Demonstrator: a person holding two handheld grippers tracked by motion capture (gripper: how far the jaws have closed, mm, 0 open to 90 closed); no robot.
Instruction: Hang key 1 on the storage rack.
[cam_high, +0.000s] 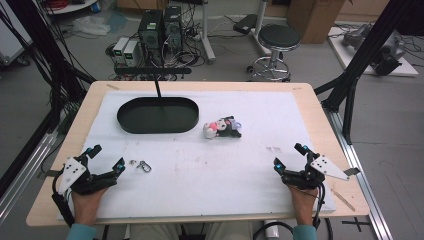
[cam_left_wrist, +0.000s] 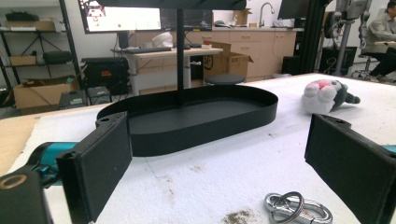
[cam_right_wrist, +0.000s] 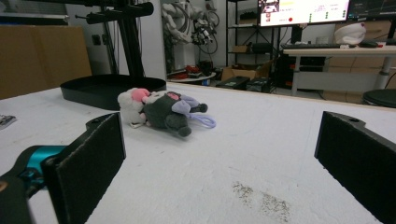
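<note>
The table (cam_high: 300, 110) lies bare across its right half and near edge. A black tray (cam_high: 157, 115) with an upright post (cam_high: 158, 90) blocks the far left; a plush toy (cam_high: 222, 128) lies just right of it, and key rings (cam_high: 142, 165) near the left gripper (cam_high: 106, 161).

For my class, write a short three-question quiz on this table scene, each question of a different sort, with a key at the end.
1. True or false: the grey and white plush toy lies inside the black oval metal tray.
2. Which gripper is nearer the silver metal carabiner clip? A) left gripper B) right gripper
3. Fill in: both grippers' jaws stand ____.

Key: 1 false, it lies on the white foam mat beside the tray; 2 A; 3 open.
</note>
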